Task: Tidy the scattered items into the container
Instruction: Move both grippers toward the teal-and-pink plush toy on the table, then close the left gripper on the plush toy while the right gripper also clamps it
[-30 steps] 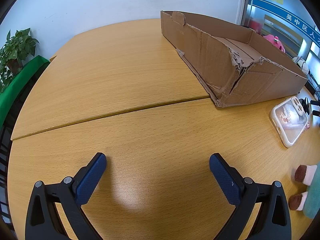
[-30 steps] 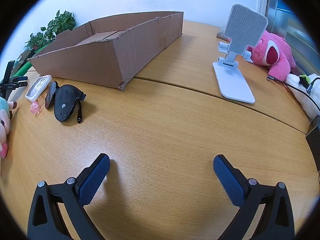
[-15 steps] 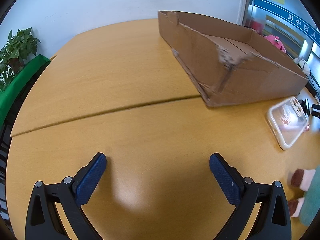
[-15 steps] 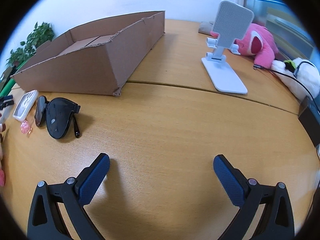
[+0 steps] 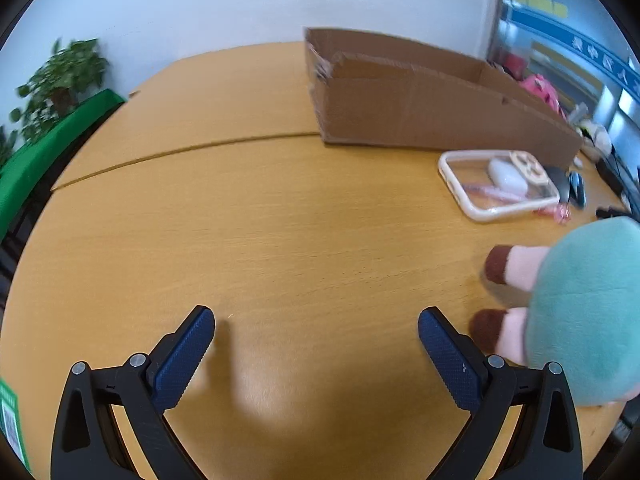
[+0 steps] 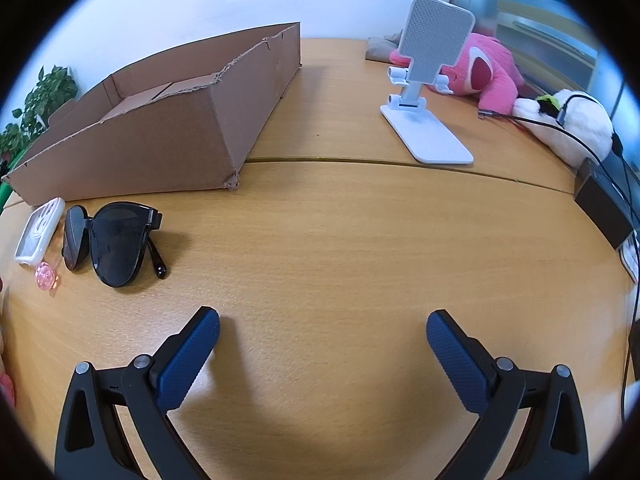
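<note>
The left claw (image 5: pixel 316 332) is wide open and holds nothing. It hangs low over the orange-brown wooden tabletop (image 5: pixel 260 232). Just to its right sits a soft plush toy with a mint-green body and pink legs with brown feet (image 5: pixel 576 312). One brown foot is just beside the right finger.

The right claw (image 6: pixel 322 334) is wide open too, with nothing in it.

The long, low brown cardboard box (image 6: pixel 168 136) sits at the back of the tabletop. Close in front of it lie the folded black sunglasses (image 6: pixel 112 244), a clear phone case with a white rim (image 6: pixel 40 230) and a small pink see-through bead (image 6: pixel 46 276). The case and the sunglasses lie side by side. The bead is just beside both of them. All of these are outside the box.

A white folding phone stand (image 6: pixel 428 92) stands farther right, with a big pink plush bear (image 6: pixel 484 68) behind it.
</note>
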